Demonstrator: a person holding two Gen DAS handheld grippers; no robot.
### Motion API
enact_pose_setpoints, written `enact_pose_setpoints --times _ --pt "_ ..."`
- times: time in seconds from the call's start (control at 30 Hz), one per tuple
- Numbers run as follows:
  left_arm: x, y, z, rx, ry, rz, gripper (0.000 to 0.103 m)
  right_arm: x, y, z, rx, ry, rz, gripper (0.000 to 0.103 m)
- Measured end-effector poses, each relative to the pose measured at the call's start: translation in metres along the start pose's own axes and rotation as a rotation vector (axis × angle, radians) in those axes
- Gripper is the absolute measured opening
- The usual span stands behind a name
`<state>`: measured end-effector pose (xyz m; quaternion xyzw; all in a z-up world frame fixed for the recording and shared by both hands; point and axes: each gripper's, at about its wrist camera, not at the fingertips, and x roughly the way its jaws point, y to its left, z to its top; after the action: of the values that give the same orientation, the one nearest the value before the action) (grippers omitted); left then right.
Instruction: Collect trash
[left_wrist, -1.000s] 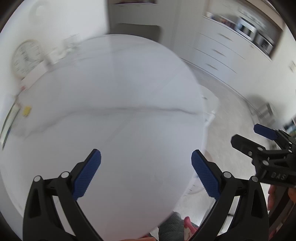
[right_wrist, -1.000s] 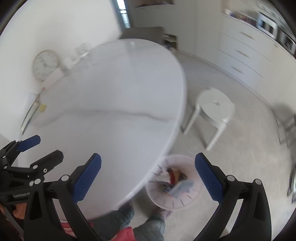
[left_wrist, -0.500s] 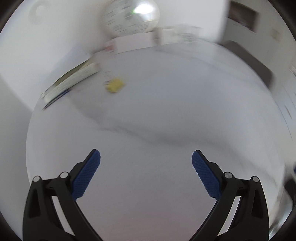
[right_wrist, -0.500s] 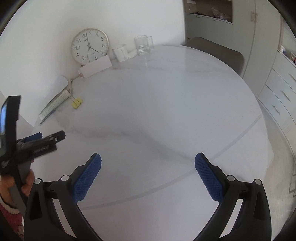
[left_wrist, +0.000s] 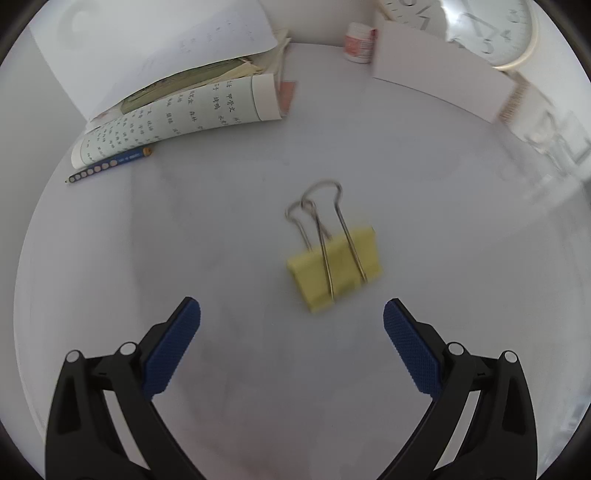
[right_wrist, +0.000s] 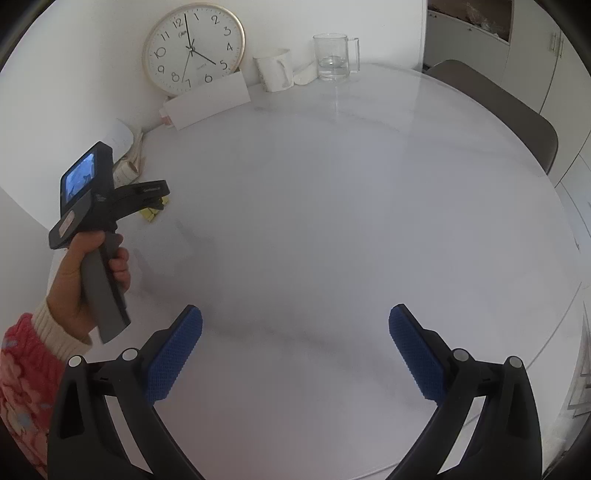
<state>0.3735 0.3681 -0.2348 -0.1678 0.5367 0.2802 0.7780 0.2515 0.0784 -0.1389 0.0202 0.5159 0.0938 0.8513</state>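
Observation:
A yellow binder clip (left_wrist: 334, 267) with steel wire handles lies flat on the white round table (left_wrist: 240, 206), just ahead of my left gripper (left_wrist: 291, 314), which is open and empty above the table. In the right wrist view the left gripper (right_wrist: 159, 195) hovers at the table's left side, partly hiding the yellow clip (right_wrist: 151, 213). My right gripper (right_wrist: 295, 325) is open and empty over the table's near part.
Papers and a booklet (left_wrist: 177, 107) with a blue pencil (left_wrist: 110, 164) lie far left. A white box (left_wrist: 439, 79), a small jar (left_wrist: 360, 42) and a wall clock (right_wrist: 194, 48) stand at the back. A mug (right_wrist: 275, 70) and glass (right_wrist: 334, 57) stand further right. A chair (right_wrist: 509, 114) is behind the table.
My left gripper has swung from the table's edge to the far left and closed in on the yellow clip. My right gripper turned from the floor bin to face the table.

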Motion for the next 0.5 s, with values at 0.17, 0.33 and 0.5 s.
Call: enact_pose_setpoints --times 0.17,0.33,0.5 --pt "0.014 -0.011 0.009 -0.016 -0.027 0.034 0.092 0.015 -0.002 0.008 0.007 0.023 0.011 0.100" --pt "0.011 -0.020 0.013 -0.016 -0.066 0.017 0.067 0.023 -0.006 0.009 0.009 0.032 0.011 0.100" --pt "0.012 -0.027 0.017 0.002 -0.082 -0.006 0.050 0.029 -0.009 0.009 0.000 0.036 0.011 0.100"
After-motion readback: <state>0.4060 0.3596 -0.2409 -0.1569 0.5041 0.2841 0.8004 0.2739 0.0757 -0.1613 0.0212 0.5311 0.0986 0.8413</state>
